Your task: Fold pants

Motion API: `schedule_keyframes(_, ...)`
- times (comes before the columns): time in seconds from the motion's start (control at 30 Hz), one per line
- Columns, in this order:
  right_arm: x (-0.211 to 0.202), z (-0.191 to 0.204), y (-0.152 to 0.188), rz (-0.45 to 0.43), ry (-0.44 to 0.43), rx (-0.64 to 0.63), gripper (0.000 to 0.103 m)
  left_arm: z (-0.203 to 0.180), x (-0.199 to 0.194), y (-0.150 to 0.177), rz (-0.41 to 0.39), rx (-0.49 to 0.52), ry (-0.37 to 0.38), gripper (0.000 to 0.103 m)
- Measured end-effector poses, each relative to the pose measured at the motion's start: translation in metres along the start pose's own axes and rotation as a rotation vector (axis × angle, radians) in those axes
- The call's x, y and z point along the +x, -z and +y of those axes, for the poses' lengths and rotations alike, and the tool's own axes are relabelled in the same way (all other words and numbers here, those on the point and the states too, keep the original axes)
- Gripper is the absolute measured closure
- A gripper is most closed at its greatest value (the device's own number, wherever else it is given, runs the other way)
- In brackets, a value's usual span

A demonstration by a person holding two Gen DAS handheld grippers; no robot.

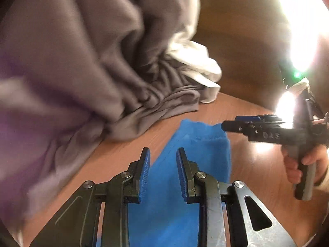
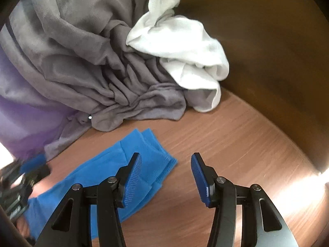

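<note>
Blue pants lie flat on the wooden table, their cuff end towards the grey cloth; they also show in the right wrist view. My left gripper is open and empty, hovering over the blue pants. My right gripper is open and empty, its left finger above the pants' cuff end and its right finger above bare table. The right gripper also shows in the left wrist view, held in a hand beside the pants' end.
A pile of grey cloth with a white cloth on it lies at the back of the table. Purple fabric is at the left. A brown wall rises behind. Bright glare is at the right.
</note>
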State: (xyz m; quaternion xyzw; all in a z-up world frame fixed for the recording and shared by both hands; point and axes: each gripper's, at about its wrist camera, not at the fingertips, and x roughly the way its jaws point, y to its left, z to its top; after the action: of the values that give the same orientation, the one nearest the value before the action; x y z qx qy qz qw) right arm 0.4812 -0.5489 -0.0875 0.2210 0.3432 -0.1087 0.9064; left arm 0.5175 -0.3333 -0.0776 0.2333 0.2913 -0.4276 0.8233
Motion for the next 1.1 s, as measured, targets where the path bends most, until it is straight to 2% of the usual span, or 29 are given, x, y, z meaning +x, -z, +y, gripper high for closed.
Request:
schedule_keyframes(0.13,0.003,0.000,0.003,-0.005,0.000,0.032,0.052,-0.012,0.039,-0.013,0.042,0.126,0.087,0.077)
schedule_keyframes(0.3,0.009,-0.003,0.002,-0.010,0.012,0.083,0.052,-0.017,0.074,-0.020,0.071,0.166,0.141,0.079)
schedule_keyframes(0.5,0.019,-0.009,0.005,0.009,-0.008,0.147,0.052,-0.007,0.102,-0.028,0.102,0.120,0.209,0.079)
schedule_keyframes(0.7,0.024,-0.002,0.008,0.018,-0.025,0.126,0.052,-0.001,0.115,-0.030,0.126,0.084,0.256,0.079)
schedule_keyframes(0.77,0.025,-0.002,0.008,0.023,-0.031,0.122,0.059,0.002,0.118,-0.031,0.138,0.074,0.273,0.079)
schedule_keyframes(1.1,0.030,-0.001,0.008,0.025,-0.038,0.131,0.068,0.016,0.128,-0.030,0.189,-0.053,0.351,0.078)
